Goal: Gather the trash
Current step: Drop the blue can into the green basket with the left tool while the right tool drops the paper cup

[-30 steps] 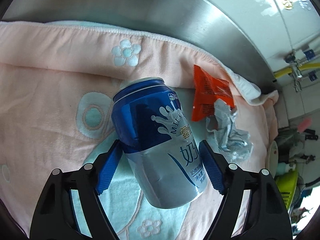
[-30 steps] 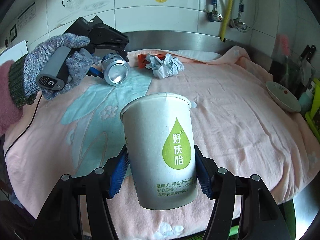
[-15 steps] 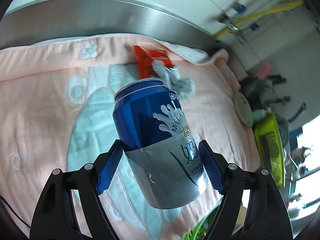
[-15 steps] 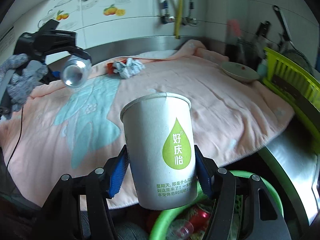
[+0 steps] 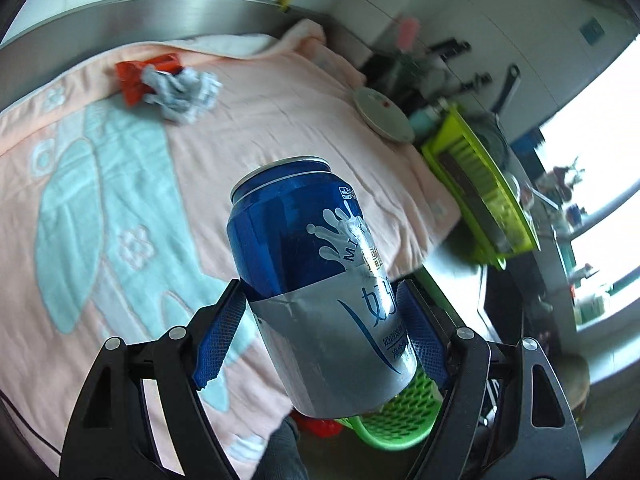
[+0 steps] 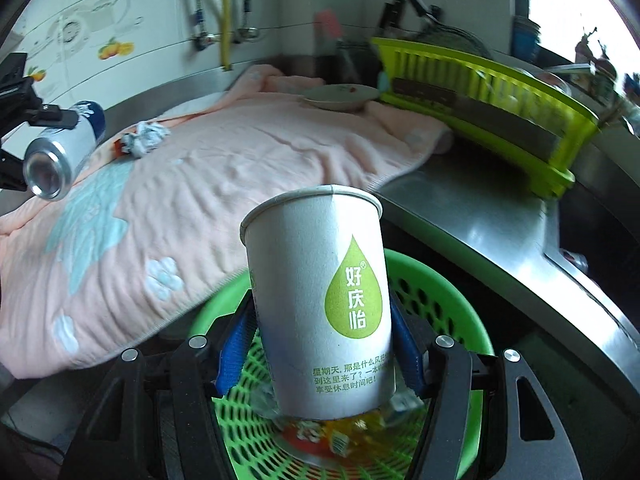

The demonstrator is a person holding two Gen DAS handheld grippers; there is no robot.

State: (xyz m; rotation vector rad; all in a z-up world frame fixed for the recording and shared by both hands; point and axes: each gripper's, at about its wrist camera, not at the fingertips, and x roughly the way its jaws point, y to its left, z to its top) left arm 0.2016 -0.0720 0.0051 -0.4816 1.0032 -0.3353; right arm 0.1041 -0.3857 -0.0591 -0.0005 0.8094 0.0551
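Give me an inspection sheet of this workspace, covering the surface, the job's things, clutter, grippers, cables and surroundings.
Surface: steel counter covered by a pink towel with pale blue flower patterns.
Job's things: blue and silver drink can and white paper cup both held; crumpled paper and orange wrapper lie touching on the towel; green mesh basket below the counter edge, trash already inside.
Clutter: shallow dish on the towel's far end; lime green rack beside it.
Grippers: left gripper clamps the can; right gripper clamps the cup over the basket.
Cables: nothing seen.
Surroundings: tiled wall with fruit stickers, yellow pipe, bright window.
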